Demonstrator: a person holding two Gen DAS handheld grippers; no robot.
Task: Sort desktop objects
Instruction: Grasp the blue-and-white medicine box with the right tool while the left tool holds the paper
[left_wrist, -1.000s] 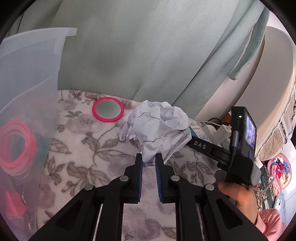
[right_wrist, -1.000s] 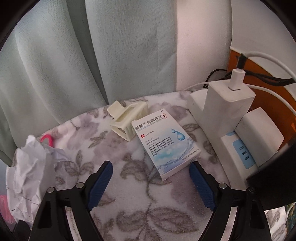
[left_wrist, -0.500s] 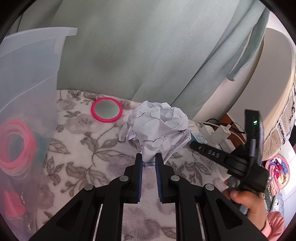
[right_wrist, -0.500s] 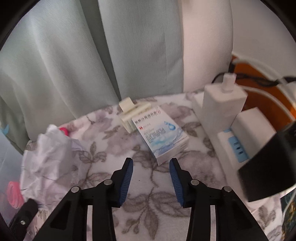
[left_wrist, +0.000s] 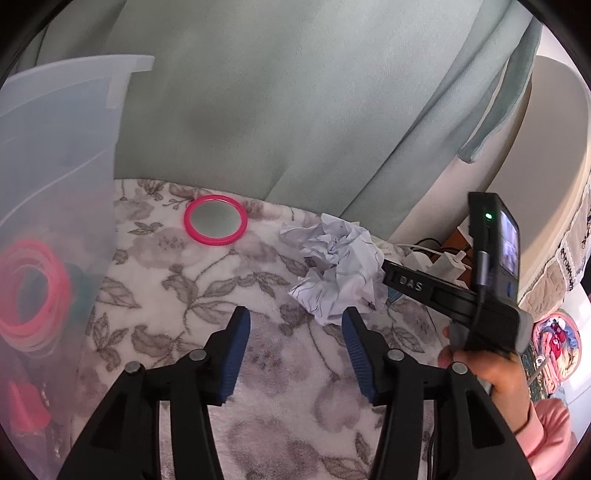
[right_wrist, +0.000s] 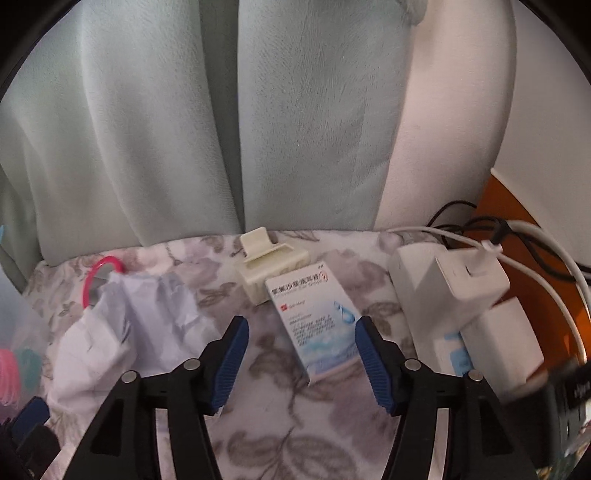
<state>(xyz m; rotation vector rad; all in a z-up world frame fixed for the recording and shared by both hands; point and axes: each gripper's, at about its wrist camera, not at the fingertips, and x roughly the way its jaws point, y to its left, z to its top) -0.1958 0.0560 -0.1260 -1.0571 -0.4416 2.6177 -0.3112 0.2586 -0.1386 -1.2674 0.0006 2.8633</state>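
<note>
Holding both tongs apart and empty, your left tongs (left_wrist: 295, 325) face the crumpled white paper ball (left_wrist: 338, 273) at one o'clock; your right tongs (right_wrist: 301, 336) flank the blue-and-white medicine box (right_wrist: 314, 321) on the floral-cloth counter (left_wrist: 192, 295).

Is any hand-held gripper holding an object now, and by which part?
Nothing is held. The left hand-held gripper is open near the crumpled paper; the right is open.
</note>
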